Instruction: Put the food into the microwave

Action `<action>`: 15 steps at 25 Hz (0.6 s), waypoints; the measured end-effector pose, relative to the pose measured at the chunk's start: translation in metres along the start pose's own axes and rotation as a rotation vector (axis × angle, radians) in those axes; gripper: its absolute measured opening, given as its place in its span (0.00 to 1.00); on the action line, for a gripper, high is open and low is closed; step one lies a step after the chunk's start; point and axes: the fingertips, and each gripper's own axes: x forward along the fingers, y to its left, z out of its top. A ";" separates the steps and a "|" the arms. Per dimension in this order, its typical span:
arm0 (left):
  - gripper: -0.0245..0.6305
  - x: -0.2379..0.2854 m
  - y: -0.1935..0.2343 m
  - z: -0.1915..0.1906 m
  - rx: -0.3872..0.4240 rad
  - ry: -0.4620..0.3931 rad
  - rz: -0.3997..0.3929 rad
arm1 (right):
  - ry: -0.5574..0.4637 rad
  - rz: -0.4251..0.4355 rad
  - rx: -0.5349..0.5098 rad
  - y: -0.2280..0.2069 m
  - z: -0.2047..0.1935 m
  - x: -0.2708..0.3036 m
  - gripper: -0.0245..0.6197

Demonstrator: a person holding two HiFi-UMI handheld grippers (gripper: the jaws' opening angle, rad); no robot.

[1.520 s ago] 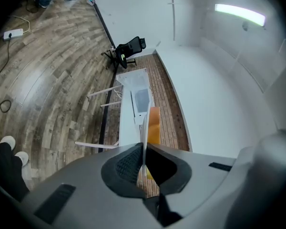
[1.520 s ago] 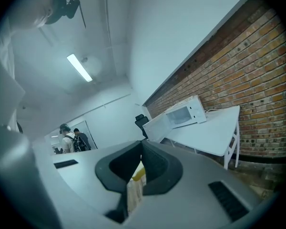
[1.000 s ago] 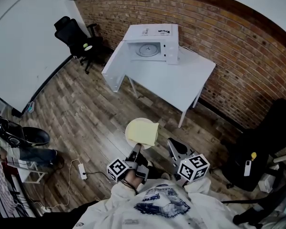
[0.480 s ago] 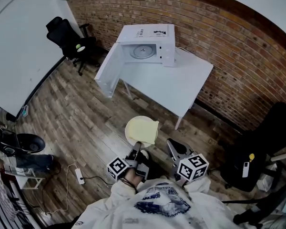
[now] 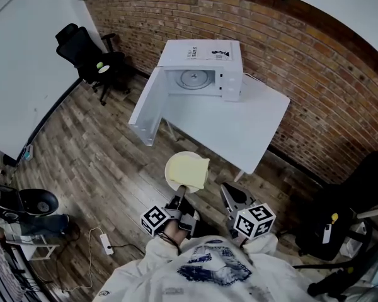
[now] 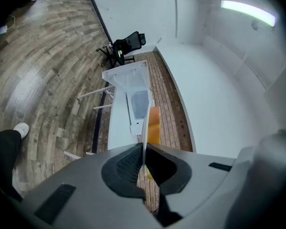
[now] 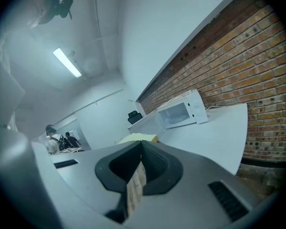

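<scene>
A white microwave (image 5: 205, 71) stands on the far left end of a white table (image 5: 239, 121), its door (image 5: 148, 109) swung wide open and its turntable bare. My left gripper (image 5: 183, 192) is shut on the near rim of a white plate (image 5: 176, 168) that carries a pale yellow slab of food (image 5: 192, 173), held level above the floor short of the table. In the left gripper view the plate (image 6: 144, 128) shows edge-on between the jaws, with the food (image 6: 154, 123) beside it. My right gripper (image 5: 227, 192) hangs shut and empty to the right of the plate.
A brick wall (image 5: 315, 87) runs behind the table. One black office chair (image 5: 82, 55) stands at the far left, another dark chair (image 5: 359, 194) at the right. A power strip (image 5: 104, 243) and shoes (image 5: 31, 201) lie on the wood floor. People (image 7: 57, 141) stand far off.
The table and microwave have drawn a little nearer and shifted right in the head view. The plate stays in my left gripper; both grippers hold their places.
</scene>
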 end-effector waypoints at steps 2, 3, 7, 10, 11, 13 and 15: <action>0.07 0.014 -0.003 0.018 0.002 0.008 -0.003 | -0.004 -0.008 0.000 0.000 0.008 0.021 0.06; 0.07 0.020 -0.004 0.026 0.003 0.015 -0.004 | -0.004 -0.012 0.000 0.000 0.011 0.030 0.06; 0.07 0.043 -0.003 0.057 0.010 0.038 -0.004 | -0.003 -0.026 -0.001 0.000 0.019 0.068 0.06; 0.07 0.057 -0.001 0.076 0.023 0.064 0.008 | -0.009 -0.040 0.000 0.000 0.025 0.092 0.06; 0.07 0.062 0.000 0.081 0.024 0.076 0.010 | -0.011 -0.046 0.000 0.000 0.027 0.100 0.06; 0.07 0.070 0.001 0.088 0.028 0.101 0.010 | -0.018 -0.056 -0.001 0.000 0.030 0.114 0.06; 0.07 0.076 0.002 0.097 0.034 0.118 0.003 | -0.025 -0.063 -0.005 0.003 0.032 0.126 0.06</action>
